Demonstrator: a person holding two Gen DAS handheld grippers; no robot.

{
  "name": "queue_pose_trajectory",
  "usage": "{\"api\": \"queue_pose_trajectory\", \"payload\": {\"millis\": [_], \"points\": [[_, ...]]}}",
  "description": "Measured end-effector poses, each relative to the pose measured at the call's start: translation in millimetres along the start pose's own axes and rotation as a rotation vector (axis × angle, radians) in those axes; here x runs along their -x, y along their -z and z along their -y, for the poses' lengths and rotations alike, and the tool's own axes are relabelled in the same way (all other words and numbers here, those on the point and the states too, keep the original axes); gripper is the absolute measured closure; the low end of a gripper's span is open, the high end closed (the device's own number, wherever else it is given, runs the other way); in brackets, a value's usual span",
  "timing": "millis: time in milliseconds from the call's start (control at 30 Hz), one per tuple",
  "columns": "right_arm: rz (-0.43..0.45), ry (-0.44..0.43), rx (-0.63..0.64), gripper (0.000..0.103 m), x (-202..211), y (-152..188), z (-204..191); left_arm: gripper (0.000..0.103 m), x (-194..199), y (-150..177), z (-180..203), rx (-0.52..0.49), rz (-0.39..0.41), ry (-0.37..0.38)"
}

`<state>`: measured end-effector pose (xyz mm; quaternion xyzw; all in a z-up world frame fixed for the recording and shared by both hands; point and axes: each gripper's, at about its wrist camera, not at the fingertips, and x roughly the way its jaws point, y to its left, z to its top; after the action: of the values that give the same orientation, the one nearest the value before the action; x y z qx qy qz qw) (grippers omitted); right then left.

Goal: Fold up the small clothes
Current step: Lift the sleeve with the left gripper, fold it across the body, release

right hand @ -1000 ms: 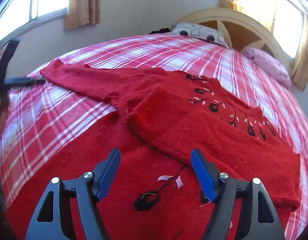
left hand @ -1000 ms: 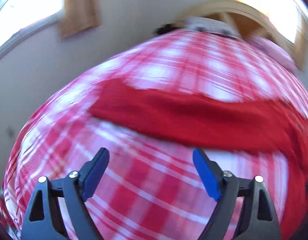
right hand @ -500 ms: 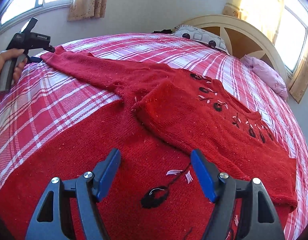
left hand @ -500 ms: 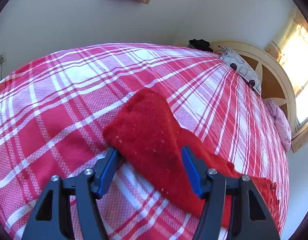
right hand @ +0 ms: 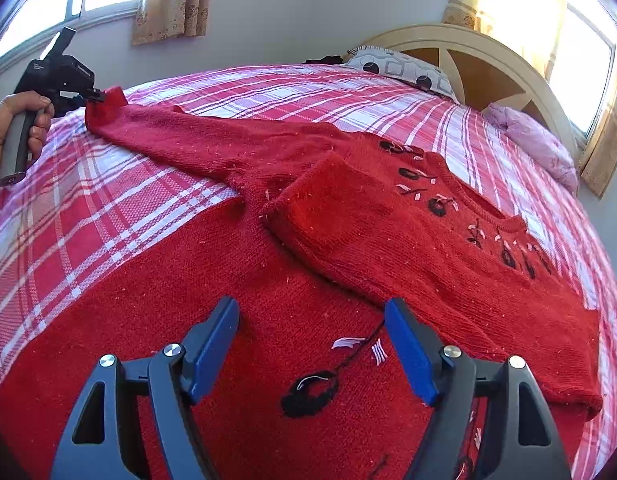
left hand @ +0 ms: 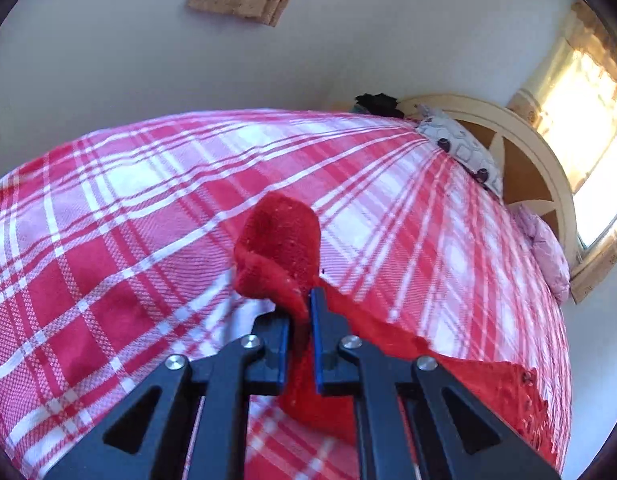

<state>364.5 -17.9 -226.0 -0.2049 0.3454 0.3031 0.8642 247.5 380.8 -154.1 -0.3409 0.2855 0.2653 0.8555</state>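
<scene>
A red knitted sweater (right hand: 268, 280) with black and white embroidery lies spread on the bed. Its right sleeve (right hand: 428, 252) is folded across the chest. Its left sleeve (right hand: 196, 144) stretches out to the far left. My left gripper (left hand: 299, 304) is shut on that sleeve's cuff (left hand: 280, 248), which bunches up beyond the blue pads. In the right wrist view the left gripper (right hand: 93, 96) pinches the cuff at the far left, held by a hand (right hand: 12, 128). My right gripper (right hand: 312, 344) hovers open over the sweater's lower body, nothing between its fingers.
The bed has a red and white plaid cover (right hand: 108, 208) and a cream headboard (right hand: 488, 60). A patterned pillow (right hand: 400, 68) and a pink cloth (right hand: 536, 144) lie at its head. A dark item (left hand: 378, 104) sits beside the pillow. Curtained windows flank the wall.
My left gripper moved onto the end of the left sleeve and shut on the cuff, rolling as it went. The right gripper stayed where it was, open.
</scene>
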Motion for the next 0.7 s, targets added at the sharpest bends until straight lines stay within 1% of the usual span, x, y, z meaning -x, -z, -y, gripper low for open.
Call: {"api": "queue_pose_trajectory", "payload": {"millis": [167, 333, 467, 533, 600, 700], "points": [[-0.005, 0.004, -0.039, 0.027, 7, -3, 11, 0.093, 31, 1, 41, -0.051, 0.016, 0.109], [0.005, 0.077, -0.039, 0.027, 25, -6, 26, 0.093, 62, 12, 93, -0.121, 0.010, 0.238], [0.006, 0.120, -0.072, 0.027, 40, -2, 48, 0.093, 89, 26, 141, -0.216, 0.026, 0.321], [0.007, 0.140, -0.090, 0.027, 46, 4, 61, 0.093, 96, 35, 164, -0.261, 0.020, 0.358], [0.009, 0.152, -0.104, 0.027, 53, 10, 70, 0.093, 101, 45, 185, -0.296, 0.005, 0.394], [0.014, 0.171, -0.130, 0.027, 64, 21, 85, 0.093, 103, 64, 213, -0.331, -0.026, 0.423]]}}
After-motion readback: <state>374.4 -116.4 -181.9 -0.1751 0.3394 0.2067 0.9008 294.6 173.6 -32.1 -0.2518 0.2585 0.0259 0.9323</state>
